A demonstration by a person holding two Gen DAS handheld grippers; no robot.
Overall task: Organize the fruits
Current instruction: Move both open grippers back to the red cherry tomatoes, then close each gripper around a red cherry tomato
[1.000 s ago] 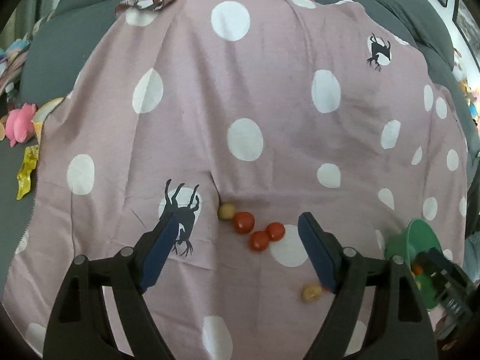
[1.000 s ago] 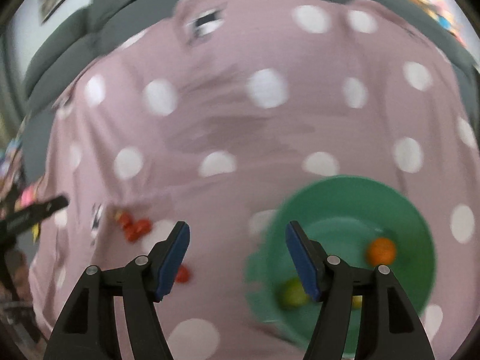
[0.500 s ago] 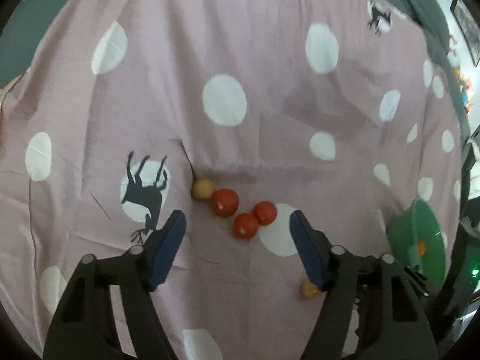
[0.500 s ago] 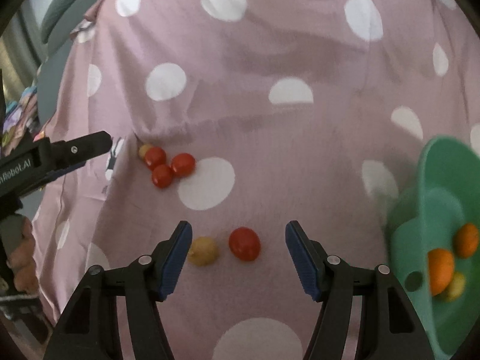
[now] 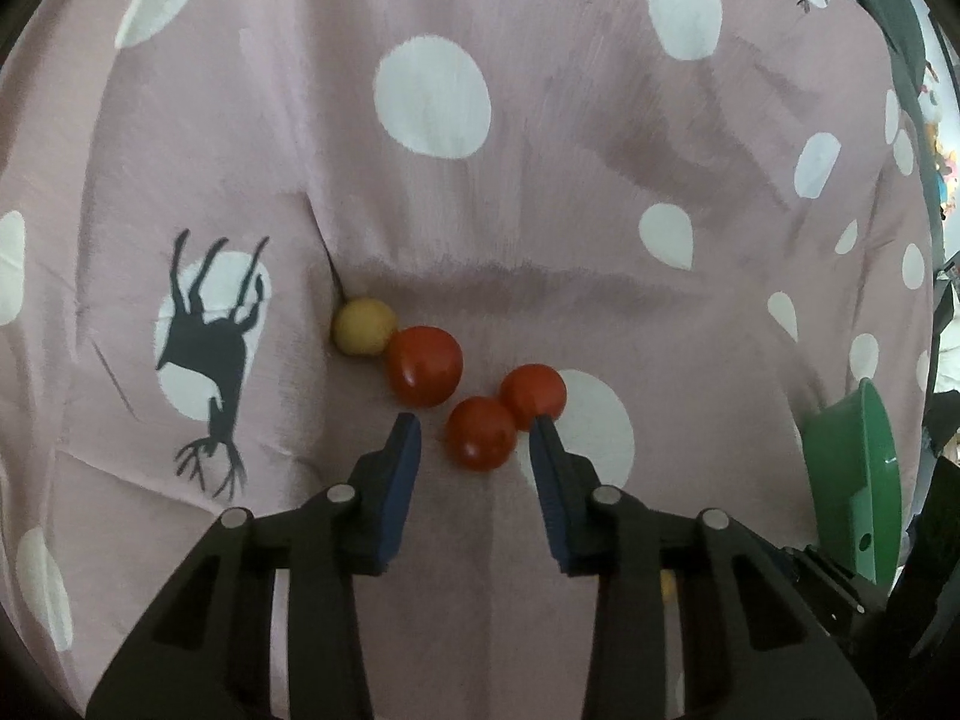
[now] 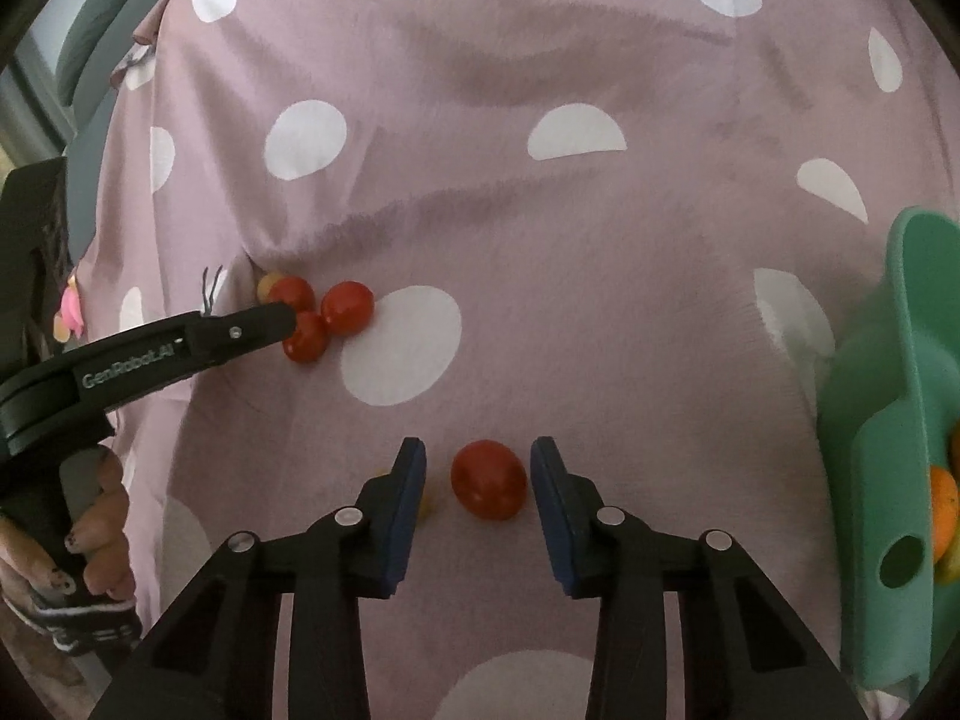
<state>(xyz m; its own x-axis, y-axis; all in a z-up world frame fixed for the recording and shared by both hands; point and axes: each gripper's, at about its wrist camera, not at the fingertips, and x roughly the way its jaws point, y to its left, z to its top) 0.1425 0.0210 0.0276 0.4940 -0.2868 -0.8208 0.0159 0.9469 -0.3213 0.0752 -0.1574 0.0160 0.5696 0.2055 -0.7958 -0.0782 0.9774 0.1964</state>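
Left claw [image 5: 474, 429] apart, red tomato [image 5: 480, 433] between tips. Right claw [image 6: 478, 456] apart, straddling lone tomato [image 6: 489, 480].

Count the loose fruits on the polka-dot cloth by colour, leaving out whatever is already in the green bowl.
red cherry tomatoes: 4 (three clustered, one apart)
yellow cherry tomatoes: 2 (one beside the cluster, one mostly hidden)
Total: 6
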